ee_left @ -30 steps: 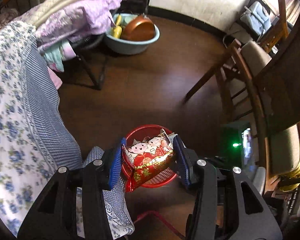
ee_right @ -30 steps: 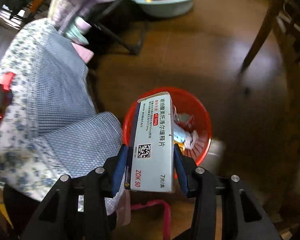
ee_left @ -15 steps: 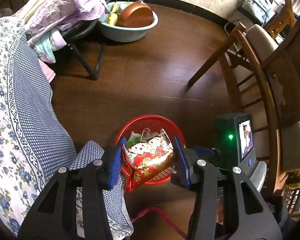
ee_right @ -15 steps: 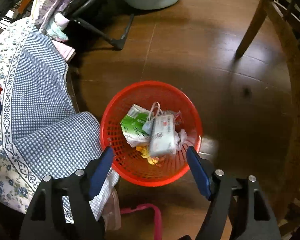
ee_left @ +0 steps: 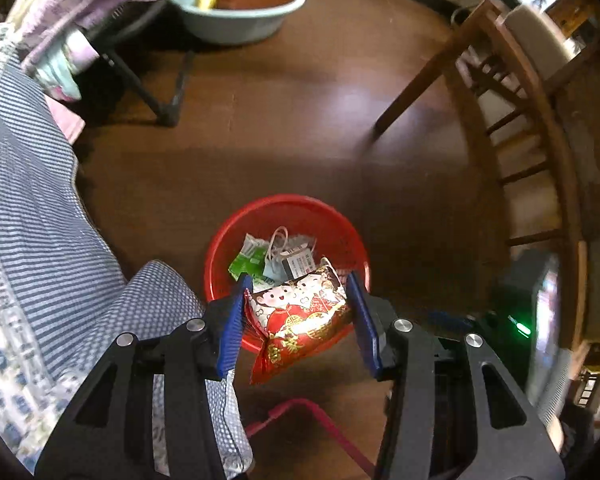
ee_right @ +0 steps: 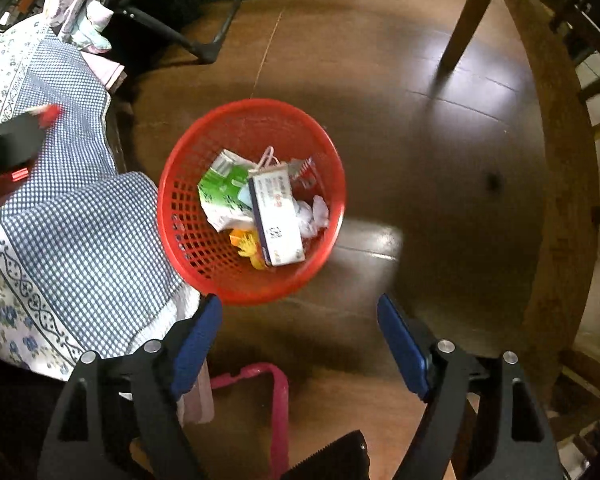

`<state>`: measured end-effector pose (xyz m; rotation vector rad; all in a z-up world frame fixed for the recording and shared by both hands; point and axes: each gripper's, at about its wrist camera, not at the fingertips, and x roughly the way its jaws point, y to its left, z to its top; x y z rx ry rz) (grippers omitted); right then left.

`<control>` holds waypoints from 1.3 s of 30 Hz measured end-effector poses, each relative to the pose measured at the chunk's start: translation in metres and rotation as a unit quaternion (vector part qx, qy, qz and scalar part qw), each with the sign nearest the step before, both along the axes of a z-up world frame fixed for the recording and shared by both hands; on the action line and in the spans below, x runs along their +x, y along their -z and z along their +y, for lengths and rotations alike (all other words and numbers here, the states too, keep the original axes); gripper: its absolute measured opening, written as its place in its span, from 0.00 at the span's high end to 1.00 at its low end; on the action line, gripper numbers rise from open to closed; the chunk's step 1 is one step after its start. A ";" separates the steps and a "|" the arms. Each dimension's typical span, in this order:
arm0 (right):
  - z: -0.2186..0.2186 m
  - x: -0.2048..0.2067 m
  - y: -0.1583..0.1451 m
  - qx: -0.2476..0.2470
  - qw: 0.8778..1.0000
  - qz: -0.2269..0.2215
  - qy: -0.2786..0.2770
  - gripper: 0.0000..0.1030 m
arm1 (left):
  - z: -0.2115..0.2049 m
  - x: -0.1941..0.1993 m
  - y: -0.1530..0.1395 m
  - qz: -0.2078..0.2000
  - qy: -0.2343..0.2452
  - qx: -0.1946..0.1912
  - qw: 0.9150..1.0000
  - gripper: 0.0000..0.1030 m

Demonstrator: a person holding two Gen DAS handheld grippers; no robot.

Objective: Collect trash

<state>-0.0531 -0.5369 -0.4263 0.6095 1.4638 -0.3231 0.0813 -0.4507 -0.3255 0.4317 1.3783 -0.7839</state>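
A red mesh basket [ee_right: 188,224] stands on the brown floor and also shows in the left wrist view [ee_left: 220,248]. In it lie a white medicine box [ee_right: 278,216], a green-white carton [ee_right: 222,192] and crumpled paper. My left gripper [ee_left: 298,316] is shut on a red snack packet [ee_left: 300,312] with cartoon figures, held above the basket's near rim. My right gripper [ee_right: 300,344] is open and empty, above the floor just before the basket.
A bed with a blue checked and floral cover [ee_right: 60,216] lies left of the basket. A wooden chair [ee_left: 531,132] stands to the right. A pale basin [ee_left: 236,4] with a brown bowl sits at the back. A pink strap [ee_right: 276,400] lies on the floor.
My right gripper opened and the medicine box dropped into the basket; the gripper then drew back. My left gripper has moved over the basket with the snack packet.
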 end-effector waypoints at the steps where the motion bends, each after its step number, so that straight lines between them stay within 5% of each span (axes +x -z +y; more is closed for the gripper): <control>1: -0.001 -0.002 0.001 0.002 1.000 0.002 0.003 0.23 | -0.004 0.000 0.009 0.001 0.001 0.009 1.000 0.53; 14: 0.002 -0.006 0.012 0.014 1.000 0.003 -0.002 0.23 | -0.004 -0.004 0.043 0.033 0.012 0.031 0.999 0.53; 20: 0.002 -0.006 0.011 0.012 1.000 0.003 0.002 0.23 | -0.005 0.000 0.042 0.037 0.001 0.036 0.999 0.35; 28: 0.000 -0.006 0.001 0.002 1.000 0.000 0.001 0.23 | -0.002 0.003 0.042 0.051 -0.019 0.034 0.998 0.28; 34: 0.003 -0.008 -0.013 -0.012 1.000 -0.010 -0.005 0.16 | 0.006 -0.008 -0.006 -0.004 -0.025 -0.024 0.999 0.27; 39: 0.015 -0.011 -0.044 -0.037 0.998 -0.039 -0.025 0.06 | 0.030 -0.041 -0.065 -0.089 -0.029 -0.050 0.994 0.13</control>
